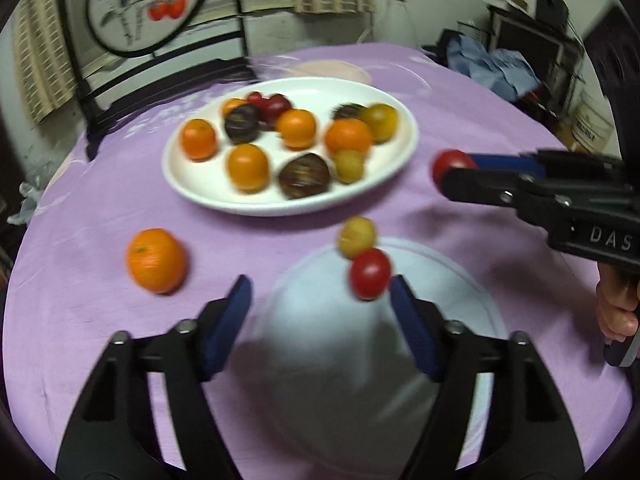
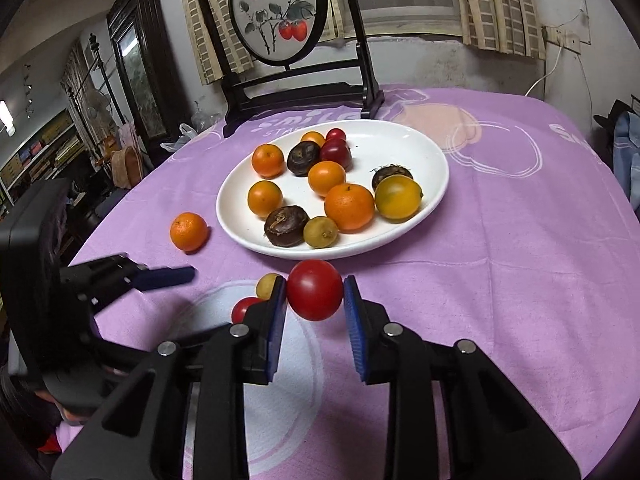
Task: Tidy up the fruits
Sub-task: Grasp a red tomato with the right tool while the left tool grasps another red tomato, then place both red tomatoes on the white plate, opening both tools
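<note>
The right gripper (image 2: 315, 300) squeezes a red tomato (image 2: 315, 295), just short of the plate (image 2: 436, 168) ahead. Next, carry it over the plate. The left gripper (image 1: 320, 308) is wide apart, empty.

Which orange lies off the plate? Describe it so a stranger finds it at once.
Start at the white plate of fruit on the purple tablecloth. Look just beyond its left rim, on the side toward the left gripper. There a lone orange sits directly on the cloth, the only orange fruit not on the plate.
</note>
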The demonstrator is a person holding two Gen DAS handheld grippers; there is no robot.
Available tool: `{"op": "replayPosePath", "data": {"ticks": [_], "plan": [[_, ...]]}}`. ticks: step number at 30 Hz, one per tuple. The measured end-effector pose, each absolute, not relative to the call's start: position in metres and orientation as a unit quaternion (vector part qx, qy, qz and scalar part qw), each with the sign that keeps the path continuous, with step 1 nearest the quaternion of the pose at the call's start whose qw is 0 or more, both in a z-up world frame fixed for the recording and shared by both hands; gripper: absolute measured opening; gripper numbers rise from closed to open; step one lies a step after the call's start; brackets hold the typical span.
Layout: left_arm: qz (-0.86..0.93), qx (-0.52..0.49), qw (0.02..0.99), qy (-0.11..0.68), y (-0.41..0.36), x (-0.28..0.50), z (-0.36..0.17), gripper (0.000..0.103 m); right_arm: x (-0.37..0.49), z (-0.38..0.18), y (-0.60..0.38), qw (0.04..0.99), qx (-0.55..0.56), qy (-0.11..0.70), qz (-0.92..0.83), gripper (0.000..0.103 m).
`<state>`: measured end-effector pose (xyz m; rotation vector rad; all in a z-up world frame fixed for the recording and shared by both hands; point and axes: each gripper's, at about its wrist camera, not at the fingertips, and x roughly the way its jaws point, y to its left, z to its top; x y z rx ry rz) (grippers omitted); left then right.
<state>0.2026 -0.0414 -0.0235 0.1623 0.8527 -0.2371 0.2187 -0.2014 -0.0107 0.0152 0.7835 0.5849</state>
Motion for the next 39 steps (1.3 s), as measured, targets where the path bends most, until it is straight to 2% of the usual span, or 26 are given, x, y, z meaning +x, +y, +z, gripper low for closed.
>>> {"op": "replayPosePath", "data": {"ticks": [5, 8, 10, 16, 28, 33, 39], "plan": [[-0.123, 0.086, 0.896, 0.418, -0.06, 0.205, -0.03, 0.064, 0.214, -0.007, -0.199, 0.883, 0.006, 0.371, 0.287, 0.029], [-0.124, 0.091, 0.891, 0.427, -0.066, 0.21, -0.035, 0.055, 0.213, -0.004, -0.2, 0.884, 0.01, 0.368, 0.287, 0.029], [-0.123, 0.092, 0.888, 0.435, -0.067, 0.215, -0.038, 0.044, 0.211, -0.002, -0.201, 0.886, 0.011, 0.365, 0.286, 0.029], [-0.134, 0.081, 0.885, 0.438, -0.065, 0.219, -0.041, 0.028, 0.209, 0.001, -0.202, 0.889, 0.007, 0.359, 0.283, 0.029], [-0.142, 0.027, 0.902, 0.407, -0.033, 0.202, -0.01, 0.028, 0.206, -0.006, -0.193, 0.882, -0.005, 0.361, 0.304, 0.029], [-0.102, -0.002, 0.92, 0.378, -0.01, 0.24, 0.016, 0.028, 0.234, -0.005, -0.187, 0.891, 0.029, 0.351, 0.286, 0.029], [-0.06, -0.021, 0.925, 0.375, 0.006, 0.295, 0.018, 0.027, 0.284, -0.002, -0.181, 0.906, 0.057, 0.334, 0.253, 0.029]]}}
